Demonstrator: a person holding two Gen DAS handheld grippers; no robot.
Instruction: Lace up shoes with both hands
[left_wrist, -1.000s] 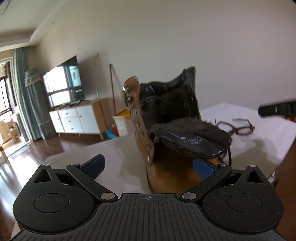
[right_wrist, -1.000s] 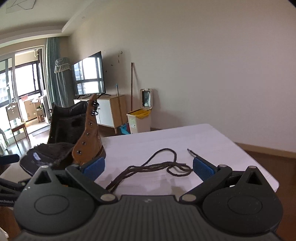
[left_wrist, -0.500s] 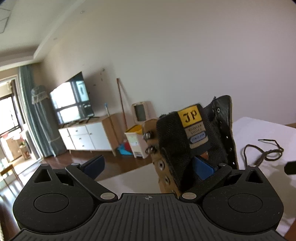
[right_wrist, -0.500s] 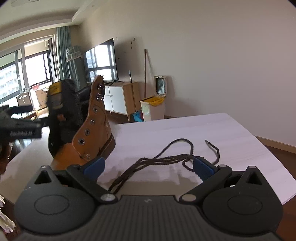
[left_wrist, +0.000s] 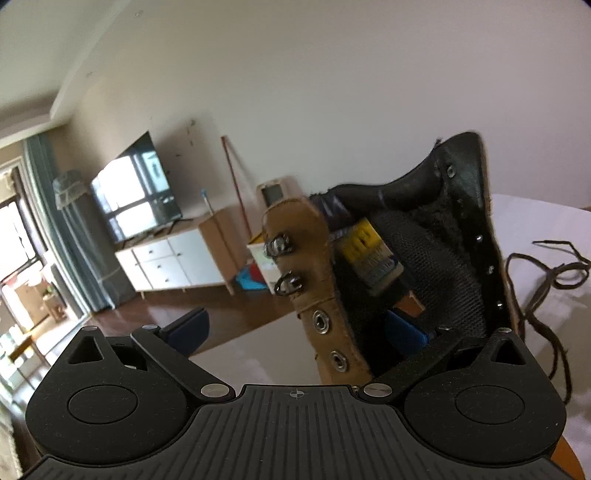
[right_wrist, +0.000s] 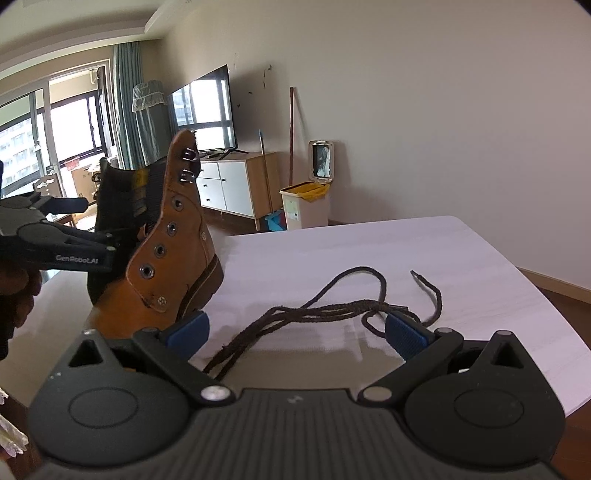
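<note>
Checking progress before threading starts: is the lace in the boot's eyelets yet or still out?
Out. The lace lies loose in a tangle on the white table, beside the boot, whose visible eyelets are empty.

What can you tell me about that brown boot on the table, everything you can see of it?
The boot is a tan, leather-looking ankle boot with a dark sole. It stands upright on the white table, unlaced. Its eyelet flap carries round metal eyelets below and two metal hooks near the top. The black tongue bears a yellow label and the lining looks dark and fuzzy. The left hand-held gripper is open, one blue finger reaching inside the boot's opening. The dark shoelace lies loose on the table beside it.
</note>
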